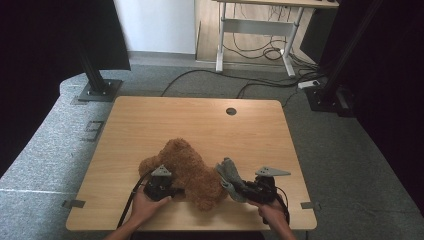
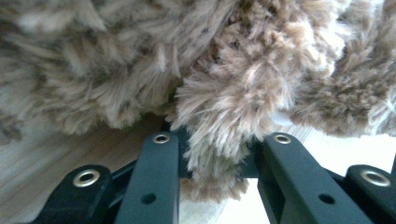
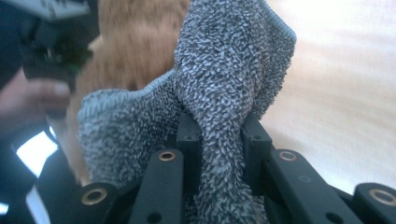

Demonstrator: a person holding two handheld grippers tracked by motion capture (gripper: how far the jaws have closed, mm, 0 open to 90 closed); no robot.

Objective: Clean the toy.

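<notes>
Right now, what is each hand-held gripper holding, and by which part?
Left hand-held gripper pinches a furry tuft of the brown plush toy. Right hand-held gripper clamps the grey cloth at a bunched fold.

Shaggy plush bear [image 1: 185, 170], nubby terry cloth [image 1: 228, 175] (grey).

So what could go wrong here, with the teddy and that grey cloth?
The left gripper pinches just a tuft of the teddy, so the fur might slip free if it is pulled. The right gripper holds the cloth by a bunched fold; most of it hangs loose and could snag on the teddy. Both sit near the table front edge, so a tug might drag the teddy off.
</notes>
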